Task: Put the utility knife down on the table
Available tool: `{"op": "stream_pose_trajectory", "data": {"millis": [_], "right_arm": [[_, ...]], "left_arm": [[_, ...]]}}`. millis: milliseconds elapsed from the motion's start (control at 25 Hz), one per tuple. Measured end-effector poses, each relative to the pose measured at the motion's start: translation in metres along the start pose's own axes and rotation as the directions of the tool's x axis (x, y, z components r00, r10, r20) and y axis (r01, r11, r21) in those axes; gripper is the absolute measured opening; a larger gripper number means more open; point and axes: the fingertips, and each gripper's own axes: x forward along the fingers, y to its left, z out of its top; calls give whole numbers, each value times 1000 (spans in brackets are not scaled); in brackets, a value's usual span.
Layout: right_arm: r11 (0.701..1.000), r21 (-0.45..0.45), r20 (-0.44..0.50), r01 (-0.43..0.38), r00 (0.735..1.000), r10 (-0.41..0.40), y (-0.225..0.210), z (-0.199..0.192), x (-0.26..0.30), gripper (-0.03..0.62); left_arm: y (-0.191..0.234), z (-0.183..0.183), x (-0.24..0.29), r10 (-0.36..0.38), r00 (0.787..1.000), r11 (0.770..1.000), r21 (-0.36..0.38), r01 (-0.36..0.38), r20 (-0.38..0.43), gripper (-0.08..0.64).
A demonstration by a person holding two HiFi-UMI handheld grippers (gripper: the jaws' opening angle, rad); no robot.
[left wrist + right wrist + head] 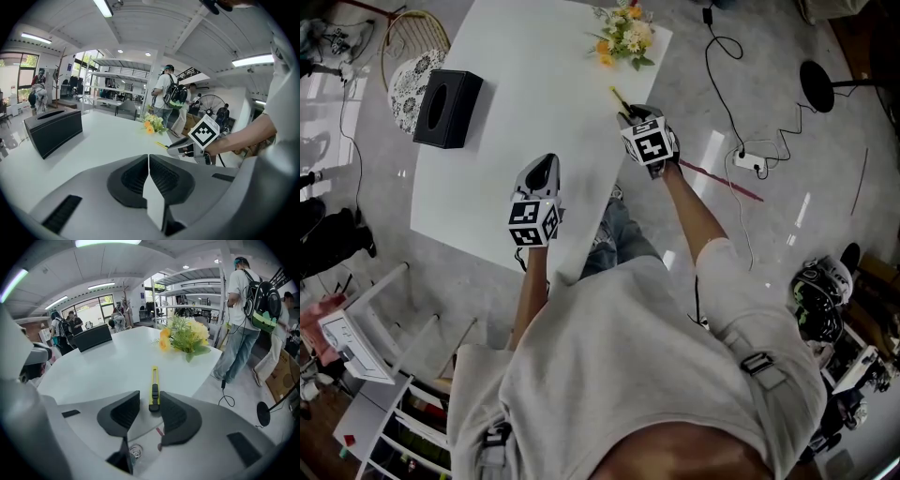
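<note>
From above, the white table [516, 112] carries a black box [447, 108] at its far left and flowers [623, 33] at the far right edge. The left claw [546, 161] hangs over the near part of the table. The right claw [626, 114] points down at the right edge, where the yellow knife [617, 97] lies flat, its far end towards the flowers.

Looking along the left claw, its jaws are pressed together with nothing between them. The box sits to its left and the right claw to its right.

Looking along the right claw, the jaws stand apart. The knife's black near end rests on the table between them, close to the right pad, though seemingly not pinched. People stand beyond the table.
</note>
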Motion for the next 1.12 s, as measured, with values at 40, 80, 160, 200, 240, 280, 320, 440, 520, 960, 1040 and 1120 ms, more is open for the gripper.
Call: {"op": "stream_pose_trajectory", "data": {"millis": [40, 80, 160, 200, 240, 280, 320, 440, 520, 960, 1040, 1120], "right_arm": [[1000, -4, 2, -1, 1000, 1, 0, 0, 0, 149], [1000, -6, 8, 3, 1000, -3, 0, 1, -1, 156], [1000, -1, 29, 22, 999, -22, -3, 4, -5, 156], [1000, 4, 37, 30, 999, -30, -4, 6, -8, 156], [999, 9, 46, 34, 998, -34, -4, 8, -12, 156], [999, 14, 55, 36, 998, -36, -4, 11, -17, 156], [999, 15, 65, 41, 997, -42, -5, 12, -20, 155], [998, 23, 97, 64, 993, -66, -10, 12, -31, 152], [997, 37, 118, 71, 990, -75, -11, 11, -41, 140], [986, 112, 245, 122, 958, -146, 0, 2, -122, 81], [983, 122, 266, 134, 950, -163, 2, -3, -138, 72], [980, 132, 284, 150, 941, -183, 3, -8, -155, 64]], "left_arm": [[0, 1, -1, 1, 1000, 1000, 1, -1, 2, 26], [0, 1, -2, 1, 1000, 1000, 3, -1, 4, 26], [-1, 2, -3, 0, 1000, 1000, 6, 0, 7, 26], [-1, 3, -4, -1, 1000, 1000, 8, 0, 9, 26], [-1, 4, -5, -2, 1000, 1000, 11, 2, 11, 26], [-2, 4, -5, -4, 1000, 1000, 13, 3, 14, 26], [-3, 5, -6, -6, 1000, 1000, 15, 6, 17, 26], [-6, 6, -7, -15, 1000, 1000, 22, 15, 25, 26], [-8, 8, -8, -21, 999, 999, 27, 20, 32, 26], [-21, 17, -27, -45, 996, 998, 57, 40, 79, 26], [-24, 18, -33, -49, 995, 997, 67, 43, 90, 26], [-28, 20, -39, -53, 994, 996, 75, 46, 100, 26]]}}
